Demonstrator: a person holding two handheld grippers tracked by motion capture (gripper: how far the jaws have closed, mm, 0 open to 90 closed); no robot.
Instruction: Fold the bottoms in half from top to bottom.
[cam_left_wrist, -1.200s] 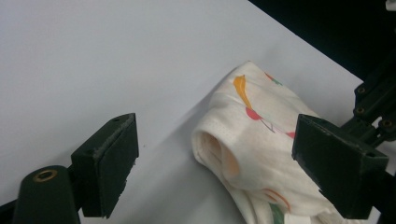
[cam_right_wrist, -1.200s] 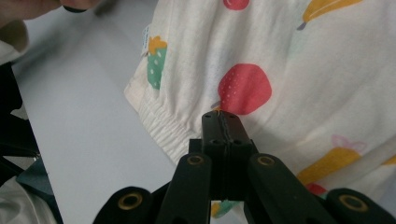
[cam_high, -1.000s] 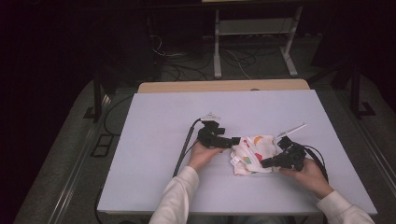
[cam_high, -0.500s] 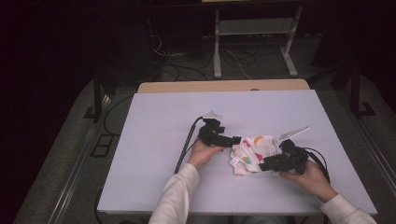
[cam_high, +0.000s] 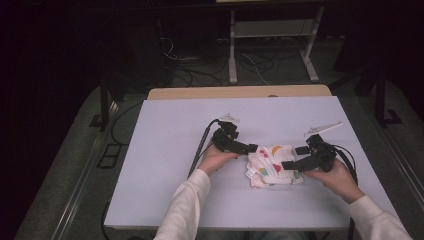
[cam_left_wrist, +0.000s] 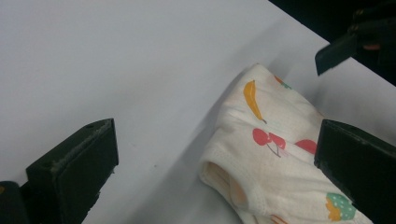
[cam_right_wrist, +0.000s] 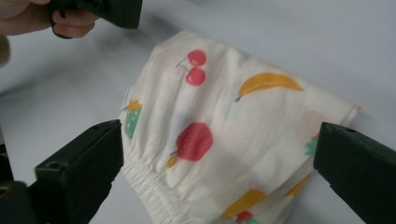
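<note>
White cotton fruit-print folded garment (cam_high: 272, 165) lies long axis three-to-nine between both grippers: left gripper (cam_high: 251, 148) at ten, right gripper (cam_high: 288, 165) at three, nearer; both sets of jaws just opened, gripping nothing.

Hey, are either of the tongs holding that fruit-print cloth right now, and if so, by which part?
Nothing is held. Both the left tongs and the right tongs stand open, their jaws having just been opening, and the folded cloth lies free on the table.

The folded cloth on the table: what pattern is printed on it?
Cream cloth printed with fruit: cherries, bananas, red apples. Clearest in the right gripper view.
</note>
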